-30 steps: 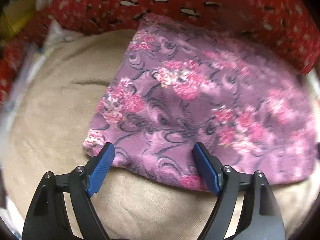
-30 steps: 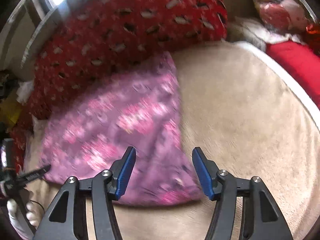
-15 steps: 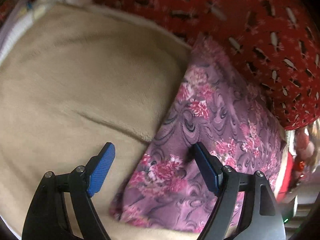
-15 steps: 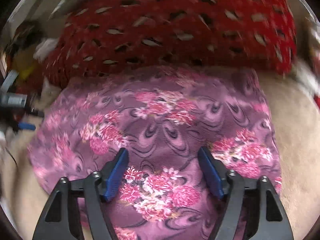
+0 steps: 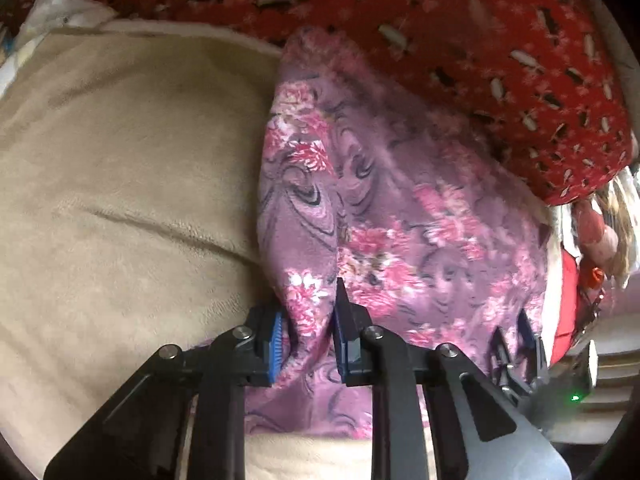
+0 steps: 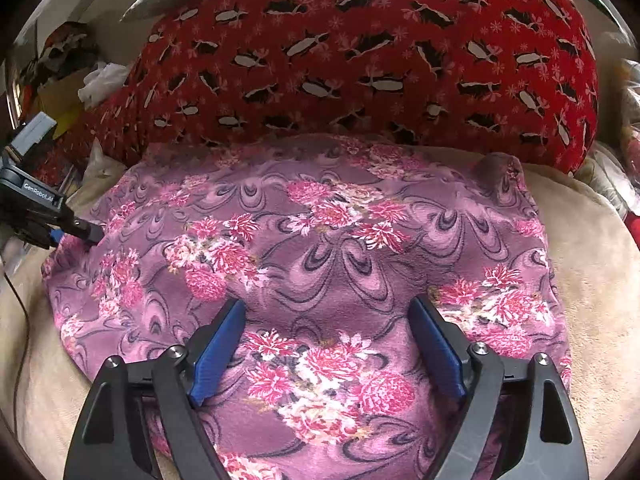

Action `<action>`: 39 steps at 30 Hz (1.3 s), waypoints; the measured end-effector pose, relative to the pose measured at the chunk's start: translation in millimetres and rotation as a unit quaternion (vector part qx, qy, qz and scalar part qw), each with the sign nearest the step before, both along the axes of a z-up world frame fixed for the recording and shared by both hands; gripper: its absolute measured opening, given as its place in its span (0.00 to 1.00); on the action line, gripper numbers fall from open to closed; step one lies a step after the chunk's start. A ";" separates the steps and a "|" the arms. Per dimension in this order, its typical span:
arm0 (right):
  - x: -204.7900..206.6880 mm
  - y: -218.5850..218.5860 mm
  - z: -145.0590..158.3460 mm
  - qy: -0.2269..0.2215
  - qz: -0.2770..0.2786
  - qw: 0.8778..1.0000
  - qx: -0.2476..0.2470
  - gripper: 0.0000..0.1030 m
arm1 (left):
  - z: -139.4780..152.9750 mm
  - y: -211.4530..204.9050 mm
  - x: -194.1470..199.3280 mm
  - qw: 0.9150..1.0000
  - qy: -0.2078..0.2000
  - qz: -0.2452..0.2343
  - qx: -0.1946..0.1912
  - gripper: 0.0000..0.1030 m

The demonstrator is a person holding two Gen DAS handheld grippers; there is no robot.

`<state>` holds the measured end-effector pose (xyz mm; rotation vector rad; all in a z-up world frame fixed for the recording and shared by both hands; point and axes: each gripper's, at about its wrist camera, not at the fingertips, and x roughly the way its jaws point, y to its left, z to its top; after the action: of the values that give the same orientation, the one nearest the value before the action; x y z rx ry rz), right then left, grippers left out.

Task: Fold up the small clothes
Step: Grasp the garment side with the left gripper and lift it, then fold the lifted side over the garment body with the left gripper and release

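A purple cloth with pink flowers (image 6: 340,248) lies spread on a beige blanket (image 6: 592,272). My left gripper (image 5: 308,332) is shut on the cloth's left edge (image 5: 308,300), and it also shows at the far left of the right wrist view (image 6: 76,228). My right gripper (image 6: 326,340) is open and hovers over the cloth's near edge, with the cloth between and under its blue pads (image 6: 218,352). The right gripper also shows at the right of the left wrist view (image 5: 516,340).
A big red cushion with black and white prints (image 6: 360,52) lies right behind the cloth. Clutter and white paper (image 6: 100,80) sit at the back left. Red and mixed items (image 5: 568,304) lie at the bed's right side.
My left gripper has closed on the cloth's left edge. My right gripper has swung over the cloth and come lower over its near edge, still open.
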<state>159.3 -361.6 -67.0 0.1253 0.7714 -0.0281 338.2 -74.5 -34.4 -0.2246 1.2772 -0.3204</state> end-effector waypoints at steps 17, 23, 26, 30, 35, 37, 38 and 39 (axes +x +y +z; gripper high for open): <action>-32.9 -27.3 17.4 0.003 -0.017 1.000 0.004 0.84 | 78.6 -74.0 -36.1 0.997 -0.058 -0.039 -0.028 0.15; -49.8 -50.4 5.1 0.002 -0.038 0.999 0.007 0.84 | 74.4 -111.2 -45.9 0.997 -0.046 -0.048 -0.033 0.15; -50.7 -51.0 2.5 -0.005 -0.042 0.999 0.009 0.85 | 67.0 -132.5 -49.6 0.997 -0.039 -0.059 -0.027 0.15; -50.7 -47.4 -0.9 -0.005 -0.038 0.999 0.001 0.88 | 43.1 -155.7 -45.8 0.998 -0.010 -0.062 -0.021 0.15; -48.6 -47.0 -3.0 0.001 -0.041 0.999 -0.003 0.89 | 15.2 -165.3 -41.0 0.997 0.029 -0.063 -0.035 0.16; -47.1 -45.8 -4.0 0.003 -0.042 0.999 -0.007 0.90 | 11.6 -163.4 -41.5 0.997 0.033 -0.057 -0.045 0.21; -46.6 -45.2 -4.3 0.004 -0.042 0.999 -0.009 0.91 | 12.3 -162.0 -42.2 0.996 0.033 -0.059 -0.053 0.23; -45.8 -45.1 -4.6 0.004 -0.041 0.999 -0.011 0.91 | 13.6 -159.1 -43.0 0.996 0.034 -0.060 -0.064 0.27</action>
<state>113.4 -406.7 -71.7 0.1367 0.7741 -0.1149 295.2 -233.5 -20.8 -0.2701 1.3423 -0.5026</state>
